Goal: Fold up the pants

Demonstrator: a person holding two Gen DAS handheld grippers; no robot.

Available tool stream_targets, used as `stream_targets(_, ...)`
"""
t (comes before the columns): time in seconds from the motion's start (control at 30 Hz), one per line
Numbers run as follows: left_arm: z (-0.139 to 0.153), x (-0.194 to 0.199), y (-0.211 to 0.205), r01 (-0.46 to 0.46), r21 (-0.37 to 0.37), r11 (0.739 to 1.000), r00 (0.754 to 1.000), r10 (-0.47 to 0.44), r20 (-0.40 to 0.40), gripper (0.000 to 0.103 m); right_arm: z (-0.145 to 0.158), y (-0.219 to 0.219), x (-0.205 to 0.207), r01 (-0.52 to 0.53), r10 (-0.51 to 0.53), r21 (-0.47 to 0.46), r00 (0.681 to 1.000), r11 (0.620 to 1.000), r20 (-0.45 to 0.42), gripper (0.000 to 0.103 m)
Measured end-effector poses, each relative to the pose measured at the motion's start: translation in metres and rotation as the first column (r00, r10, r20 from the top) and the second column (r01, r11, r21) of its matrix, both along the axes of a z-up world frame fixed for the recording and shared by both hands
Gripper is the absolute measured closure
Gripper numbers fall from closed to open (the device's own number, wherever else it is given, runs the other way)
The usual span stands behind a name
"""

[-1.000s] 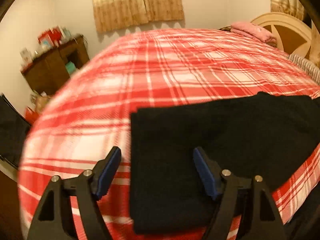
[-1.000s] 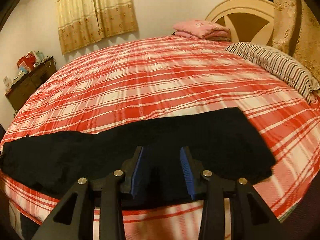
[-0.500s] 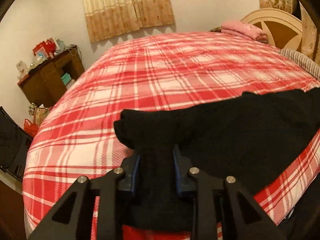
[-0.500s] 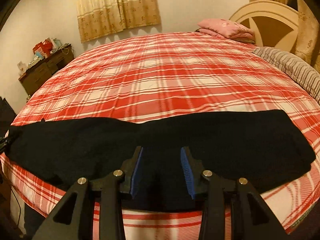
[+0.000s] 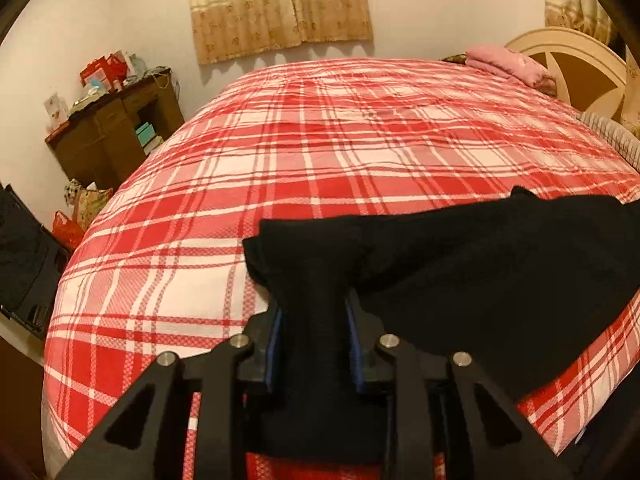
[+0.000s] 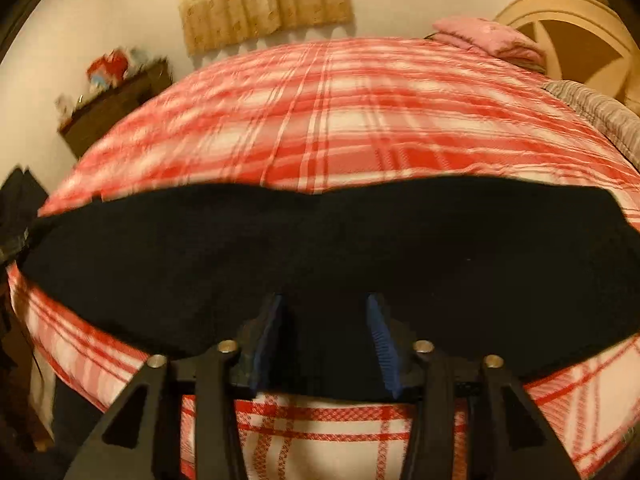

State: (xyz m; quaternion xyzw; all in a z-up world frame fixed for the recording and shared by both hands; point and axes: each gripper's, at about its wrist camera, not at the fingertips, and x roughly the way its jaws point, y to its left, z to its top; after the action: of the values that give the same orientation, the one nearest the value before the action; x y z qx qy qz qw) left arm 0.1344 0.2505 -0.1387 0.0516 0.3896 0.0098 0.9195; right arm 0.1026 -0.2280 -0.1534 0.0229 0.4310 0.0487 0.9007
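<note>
Black pants [image 5: 500,264] lie along the near edge of a bed with a red and white plaid cover [image 5: 340,140]. My left gripper [image 5: 314,312] is shut on the left end of the pants, which bunches up between the blue pads and is lifted a little. In the right wrist view the pants [image 6: 200,248] stretch as a long dark band across the bed. My right gripper [image 6: 326,312] hovers at their near edge with a gap between the pads; the dark cloth there hides whether it is pinched.
A brown cabinet [image 5: 112,136] with boxes on top stands at the left wall. A pink folded cloth [image 5: 508,64] and a cream headboard [image 5: 576,68] are at the far right, with a striped pillow [image 6: 600,116] beside. A dark object [image 5: 24,264] stands at the left.
My left gripper closed on the pants' left end and lifted it. The right wrist view has shifted closer and blurs from motion.
</note>
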Motion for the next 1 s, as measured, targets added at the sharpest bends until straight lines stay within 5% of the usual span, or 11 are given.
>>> stream_targets(0.27, 0.021, -0.019, 0.0, -0.047, 0.076, 0.996, 0.996, 0.041, 0.074, 0.034, 0.028, -0.028, -0.017, 0.035, -0.035, 0.001, 0.996, 0.999, 0.08, 0.052)
stream_targets(0.47, 0.037, -0.021, -0.024, -0.011, 0.01, 1.0, 0.991, 0.01, 0.131, 0.026, 0.052, -0.094, -0.026, 0.216, -0.222, 0.055, 0.967, 0.975, 0.122, 0.052)
stream_targets(0.63, 0.038, -0.006, -0.083, 0.115, -0.031, 0.993, 0.983, -0.11, 0.147, 0.01, 0.067, -0.13, -0.035, 0.399, -0.389, -0.036, 0.908, 0.916, 0.155, 0.052)
stream_targets(0.77, 0.033, 0.01, -0.132, 0.21, -0.054, 0.976, 0.971, -0.202, 0.132, 0.01, 0.072, -0.156, -0.039, 0.478, -0.464, -0.071, 0.873, 0.876, 0.15, 0.052)
stream_targets(0.9, 0.026, 0.023, -0.182, 0.301, -0.074, 0.951, 0.949, -0.292, 0.117, 0.01, 0.068, -0.188, -0.045, 0.529, -0.528, 0.022, 0.842, 0.848, 0.116, 0.052)
stream_targets(1.0, 0.017, 0.027, -0.204, 0.317, -0.06, 0.946, 0.946, -0.312, 0.085, 0.01, 0.054, -0.197, -0.04, 0.519, -0.52, 0.034, 0.852, 0.854, 0.058, 0.052)
